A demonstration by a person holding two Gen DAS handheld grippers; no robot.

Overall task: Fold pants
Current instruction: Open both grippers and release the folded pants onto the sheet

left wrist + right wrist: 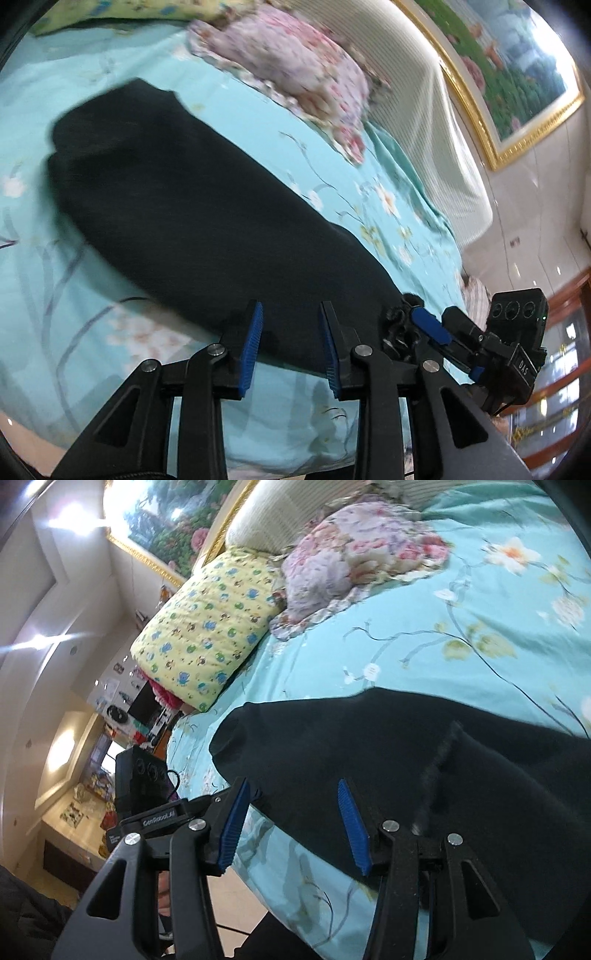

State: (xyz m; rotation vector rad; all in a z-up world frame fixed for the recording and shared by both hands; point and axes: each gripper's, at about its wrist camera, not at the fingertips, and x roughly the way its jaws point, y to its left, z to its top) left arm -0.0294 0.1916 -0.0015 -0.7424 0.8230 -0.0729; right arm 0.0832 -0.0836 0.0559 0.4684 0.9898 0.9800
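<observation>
Pants: black pants [192, 192] lie on the bed sheet, a long dark band from the upper left of the left wrist view down to its lower middle; in the right wrist view [424, 760] they fill the middle and right.
Pants edges: a rounded end sits at upper left in the left view; the long upper edge runs diagonally toward lower right. In the right view a rounded end points left, near the bed's side edge, and a raised seam or folded edge crosses the cloth right of centre.
Left gripper: left gripper [291, 341] at the lower middle, its blue pads apart at a medium gap, nothing between them; the fingertips overlap the near edge of the pants.
Right gripper: right gripper [293, 825] with its pads wide apart, empty, over the pants' near edge.
Sheet: turquoise floral bed sheet [55, 295] shows bare below and left of the pants, and above them toward the pillows.
Bedding: pink floral quilt [295, 70] at upper middle, well apart from the pants; yellow patterned pillow [207, 635] at the left of the right view.
Wall: framed painting [517, 74] at upper right.
</observation>
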